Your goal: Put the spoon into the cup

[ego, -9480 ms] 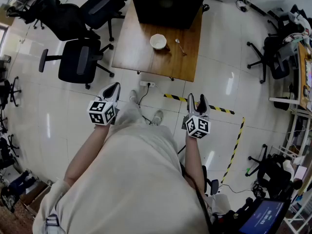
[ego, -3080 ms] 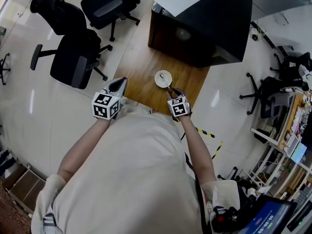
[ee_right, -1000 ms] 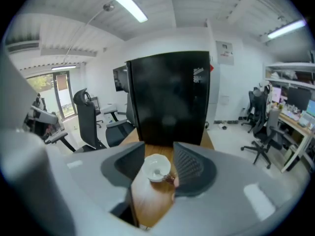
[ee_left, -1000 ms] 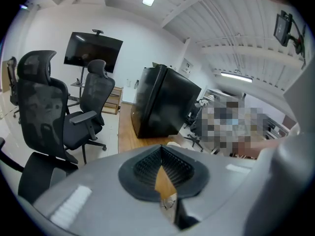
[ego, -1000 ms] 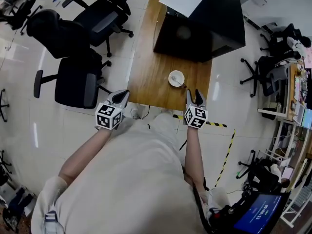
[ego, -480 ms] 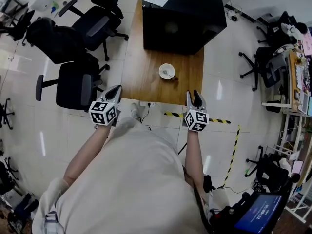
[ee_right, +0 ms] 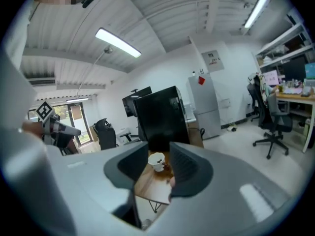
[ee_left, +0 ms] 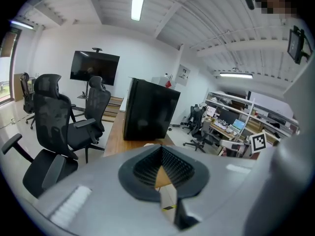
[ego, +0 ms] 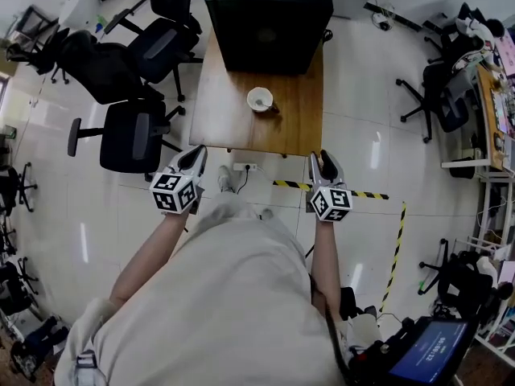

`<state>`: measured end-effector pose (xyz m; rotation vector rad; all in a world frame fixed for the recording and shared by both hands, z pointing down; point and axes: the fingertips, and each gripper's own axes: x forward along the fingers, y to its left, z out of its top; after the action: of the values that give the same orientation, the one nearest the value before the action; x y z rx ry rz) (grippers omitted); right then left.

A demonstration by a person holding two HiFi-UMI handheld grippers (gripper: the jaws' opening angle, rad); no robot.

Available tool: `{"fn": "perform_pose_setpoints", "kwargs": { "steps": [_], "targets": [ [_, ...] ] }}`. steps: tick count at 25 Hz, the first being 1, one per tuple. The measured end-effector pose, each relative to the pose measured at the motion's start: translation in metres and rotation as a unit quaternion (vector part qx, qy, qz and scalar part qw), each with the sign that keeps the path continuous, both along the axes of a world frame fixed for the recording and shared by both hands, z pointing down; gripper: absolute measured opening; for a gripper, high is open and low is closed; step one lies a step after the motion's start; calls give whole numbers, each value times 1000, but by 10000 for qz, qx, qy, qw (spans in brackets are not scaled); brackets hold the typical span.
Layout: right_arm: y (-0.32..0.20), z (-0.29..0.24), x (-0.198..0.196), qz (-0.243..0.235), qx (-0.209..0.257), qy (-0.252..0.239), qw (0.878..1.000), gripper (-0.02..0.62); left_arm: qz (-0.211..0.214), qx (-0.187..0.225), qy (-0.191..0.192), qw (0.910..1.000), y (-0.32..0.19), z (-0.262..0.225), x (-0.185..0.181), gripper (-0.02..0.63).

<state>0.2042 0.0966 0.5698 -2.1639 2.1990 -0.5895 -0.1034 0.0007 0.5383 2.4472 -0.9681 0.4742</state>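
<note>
the person wears a loose, pale beige shirt (ego: 233,296).

Both grippers held out ahead of the body, nothing gripped.
The left gripper (ego: 193,155) is carried on an outstretched left forearm (ego: 149,252) and pointed forward and slightly down, with its jaws brought together at the tips on nothing. The right gripper (ego: 326,163) is held level with it and well apart, on a straight right forearm (ego: 323,252). Its jaws are seen part-way apart and closing, nothing between them. Both marker cubes are faced upward.
</note>
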Motion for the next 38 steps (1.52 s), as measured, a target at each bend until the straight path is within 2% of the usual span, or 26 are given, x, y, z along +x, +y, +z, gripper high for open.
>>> {"fn": "perform_pose_setpoints", "kwargs": {
  "steps": [4, 7, 12, 15, 21, 28, 33, 38],
  "targets": [
    [40, -22, 1, -255, 190, -9, 9995, 129, -78, 72, 0, 9999, 47, -5, 10, 0],
    [67, -21, 2, -421, 96, 81, 9990, 126, -176, 34, -9, 9998, 84, -3, 9, 0],
    [107, -24, 14, -315, 46, -305, 9990, 123, -273, -84, -91, 9996, 134, 2, 4, 0],
    [125, -23, 7, -402, 58, -365, 9985, 123, -348, -71, -114, 9993, 150, 3, -4, 0],
    [150, -26, -5, -807, -59, -418, 9958, 123, -311, 100, 30, 9995, 160, -6, 4, 0],
    [146, -42, -35, -1313, -96, -251, 9910, 124, -251, 167, 181, 9994, 159, -10, 0, 0],
    [139, -69, -60, -1438, 96, -350, 9889, 124, -350, 93, 223, 9991, 154, -8, -30, 0],
    [131, -92, -85, -1614, 303, -393, 9856, 124, -576, 196, 368, 9975, 137, -20, -59, 0]
  ]
}}
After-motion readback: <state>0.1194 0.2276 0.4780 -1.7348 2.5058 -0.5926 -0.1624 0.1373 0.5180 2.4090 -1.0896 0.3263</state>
